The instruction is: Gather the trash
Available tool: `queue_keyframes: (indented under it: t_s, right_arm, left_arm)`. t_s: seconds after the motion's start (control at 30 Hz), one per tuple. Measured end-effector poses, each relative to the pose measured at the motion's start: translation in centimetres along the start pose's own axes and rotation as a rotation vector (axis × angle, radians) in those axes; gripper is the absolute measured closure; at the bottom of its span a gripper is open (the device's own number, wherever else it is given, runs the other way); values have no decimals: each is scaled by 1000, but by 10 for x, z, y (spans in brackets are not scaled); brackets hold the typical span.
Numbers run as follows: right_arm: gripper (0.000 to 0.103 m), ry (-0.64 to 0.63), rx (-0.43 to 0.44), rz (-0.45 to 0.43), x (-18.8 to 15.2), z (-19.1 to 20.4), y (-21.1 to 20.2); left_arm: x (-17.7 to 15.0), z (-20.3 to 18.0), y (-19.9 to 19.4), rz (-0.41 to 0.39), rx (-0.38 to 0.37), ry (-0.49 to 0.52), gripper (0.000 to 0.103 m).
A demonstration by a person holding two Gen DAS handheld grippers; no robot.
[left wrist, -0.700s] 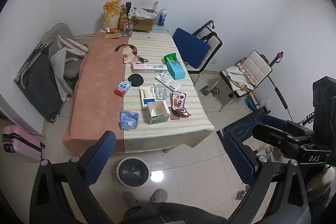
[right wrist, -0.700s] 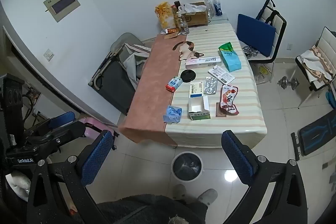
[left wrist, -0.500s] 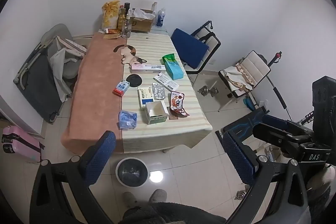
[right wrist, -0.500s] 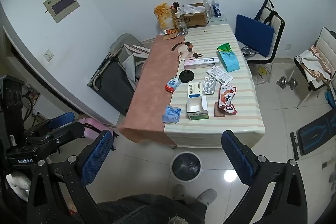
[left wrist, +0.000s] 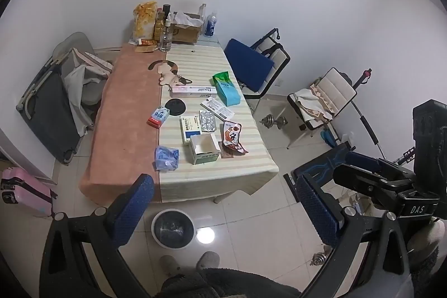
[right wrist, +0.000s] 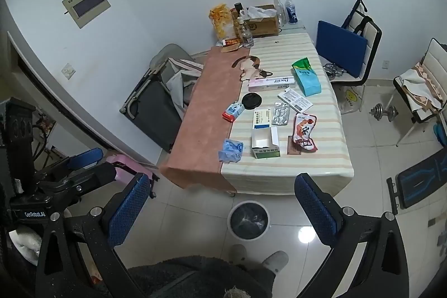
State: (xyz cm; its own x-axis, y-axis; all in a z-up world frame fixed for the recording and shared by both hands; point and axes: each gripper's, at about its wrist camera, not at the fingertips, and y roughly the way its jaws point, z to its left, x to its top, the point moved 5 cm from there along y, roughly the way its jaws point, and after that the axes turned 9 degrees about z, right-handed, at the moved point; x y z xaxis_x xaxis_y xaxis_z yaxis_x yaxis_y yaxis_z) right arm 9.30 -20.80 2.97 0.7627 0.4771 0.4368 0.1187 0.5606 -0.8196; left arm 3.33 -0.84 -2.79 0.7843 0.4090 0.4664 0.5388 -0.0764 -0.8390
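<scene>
A long table [left wrist: 128, 130] [right wrist: 315, 164] carries scattered trash: an open green-and-white box [left wrist: 203, 148] [right wrist: 264, 143], a crumpled blue wrapper [left wrist: 166, 157] [right wrist: 230, 149], a red snack packet [left wrist: 233, 136] [right wrist: 304, 131], blister packs [left wrist: 207, 121] [right wrist: 280, 113], a teal pouch [left wrist: 226, 88] [right wrist: 306, 76] and a pink toothpaste box [left wrist: 194, 91]. A round bin [left wrist: 172, 228] [right wrist: 248, 219] stands on the floor at the near end. My left gripper [left wrist: 223, 208] and right gripper [right wrist: 220, 210] both hang open and empty, high above the floor, well short of the table.
Folding chairs [left wrist: 257, 69] [right wrist: 346, 46] line the right side, with dumbbells [left wrist: 272, 120] on the floor. A folded cot [left wrist: 50, 102] and a pink suitcase [left wrist: 25, 192] stand to the left. Bottles and a cardboard box [left wrist: 184, 28] crowd the far end. The person's slippers [left wrist: 190, 263] show below.
In both views the table and the bin have shifted slightly up and left. No object on the table has moved, and both grippers stay open.
</scene>
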Motion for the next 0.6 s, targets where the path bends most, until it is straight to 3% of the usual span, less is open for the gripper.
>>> queue_keyframes:
  t_s: [0.6]
  right_arm:
    - [0, -18, 8, -3, 4, 9, 7]
  left_arm:
    - [1, -4, -7, -11, 3, -4, 0]
